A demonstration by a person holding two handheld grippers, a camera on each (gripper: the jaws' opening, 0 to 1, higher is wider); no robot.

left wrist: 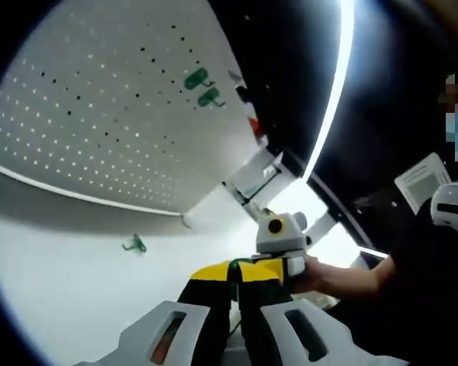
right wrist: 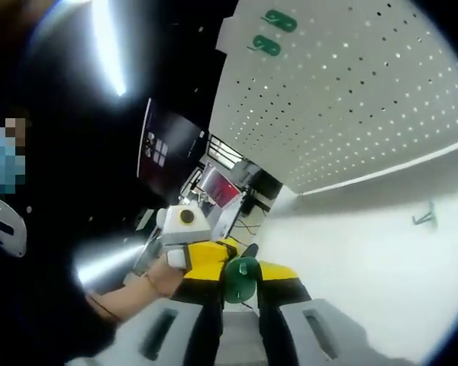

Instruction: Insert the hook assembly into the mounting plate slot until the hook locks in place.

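Observation:
The white pegboard mounting plate (left wrist: 99, 114) (right wrist: 351, 91) stands behind the white table (left wrist: 61, 290) (right wrist: 382, 267). Two green hooks (left wrist: 204, 86) (right wrist: 272, 33) hang on it, close together. A loose green hook (left wrist: 135, 244) (right wrist: 425, 218) lies on the table near the board's foot. My right gripper (right wrist: 242, 280) is shut on a green hook assembly (right wrist: 242, 276), held between its yellow-tipped fingers. My left gripper (left wrist: 235, 273) has its jaws pressed together, with a dark green sliver at the tips. The two grippers meet tip to tip, each held by a hand (left wrist: 320, 276) (right wrist: 162, 278).
A white bracket stand (left wrist: 256, 175) and a device with a red screen (right wrist: 217, 187) sit at the board's end. A bright light strip (left wrist: 332, 84) (right wrist: 107, 46) crosses the dark background. A person in black (left wrist: 435, 282) stands close by.

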